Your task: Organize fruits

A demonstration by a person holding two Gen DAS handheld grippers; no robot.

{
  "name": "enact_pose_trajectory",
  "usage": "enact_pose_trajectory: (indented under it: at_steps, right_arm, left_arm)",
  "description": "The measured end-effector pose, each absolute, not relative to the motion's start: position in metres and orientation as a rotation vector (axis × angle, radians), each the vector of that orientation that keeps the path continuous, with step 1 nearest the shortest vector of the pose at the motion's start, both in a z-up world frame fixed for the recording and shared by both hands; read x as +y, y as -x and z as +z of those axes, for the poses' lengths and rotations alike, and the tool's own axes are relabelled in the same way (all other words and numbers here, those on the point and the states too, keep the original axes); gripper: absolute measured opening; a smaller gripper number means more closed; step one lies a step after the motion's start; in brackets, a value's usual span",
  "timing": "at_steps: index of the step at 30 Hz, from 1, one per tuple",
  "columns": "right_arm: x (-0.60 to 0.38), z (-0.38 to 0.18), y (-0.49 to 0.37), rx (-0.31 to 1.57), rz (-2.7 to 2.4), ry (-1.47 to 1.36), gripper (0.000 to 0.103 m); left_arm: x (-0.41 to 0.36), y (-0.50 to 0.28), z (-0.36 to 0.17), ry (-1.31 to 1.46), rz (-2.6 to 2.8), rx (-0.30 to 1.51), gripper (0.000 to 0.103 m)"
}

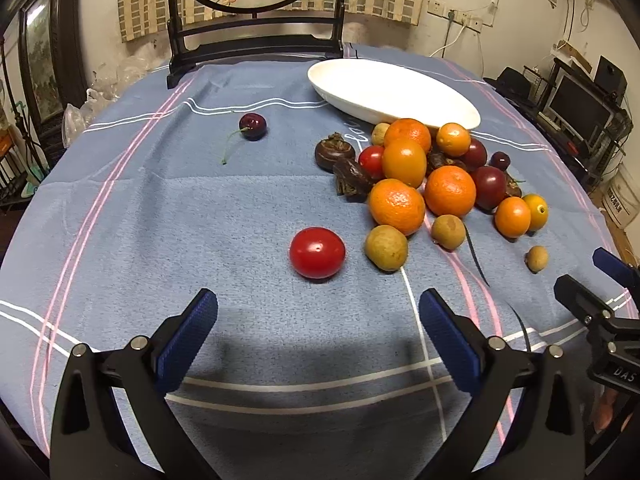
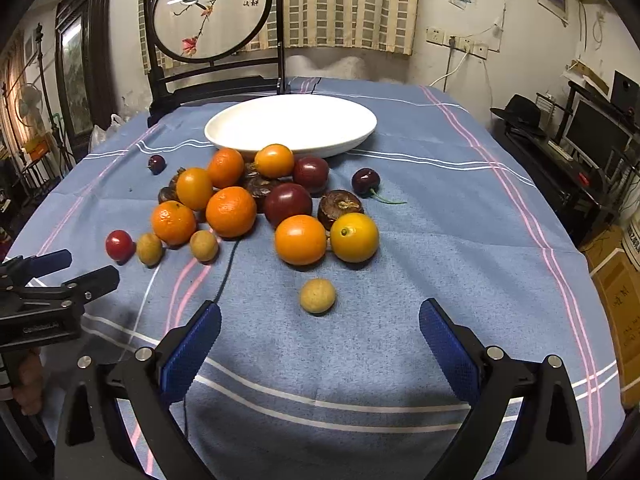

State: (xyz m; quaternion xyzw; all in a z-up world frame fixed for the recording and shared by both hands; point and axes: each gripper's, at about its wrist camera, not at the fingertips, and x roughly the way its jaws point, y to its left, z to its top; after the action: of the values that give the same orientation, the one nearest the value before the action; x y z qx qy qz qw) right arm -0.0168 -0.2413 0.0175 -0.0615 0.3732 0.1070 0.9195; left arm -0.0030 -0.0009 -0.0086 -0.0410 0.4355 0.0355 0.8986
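A pile of fruit [image 1: 424, 176] lies on the blue tablecloth: oranges, kumquats, longans, dark plums, cherries, water chestnuts. It also shows in the right wrist view [image 2: 256, 208]. An empty white oval plate [image 1: 400, 92] [image 2: 292, 124] stands behind the pile. My left gripper [image 1: 318, 312] is open and empty, just short of a red cherry tomato [image 1: 317, 253]. My right gripper [image 2: 320, 320] is open and empty, just short of a lone longan [image 2: 317, 295]. A lone cherry [image 1: 252, 126] lies far left.
A dark wooden stand with a round painted screen [image 2: 212, 12] stands at the table's far edge. A thin black cable [image 2: 224, 276] runs across the cloth. Shelves with monitors [image 2: 592, 136] stand to the right of the table. Each gripper shows at the edge of the other's view.
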Motion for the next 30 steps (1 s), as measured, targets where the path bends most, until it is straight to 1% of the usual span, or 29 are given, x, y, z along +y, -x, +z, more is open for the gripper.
enact_pose_trajectory:
  at_steps: [30]
  right_arm:
    - [-0.2413,0.0121,0.0192,0.782,0.263,0.092,0.099]
  left_arm:
    - [-0.0051,0.0029,-0.0131,0.079,0.068,0.907,0.099]
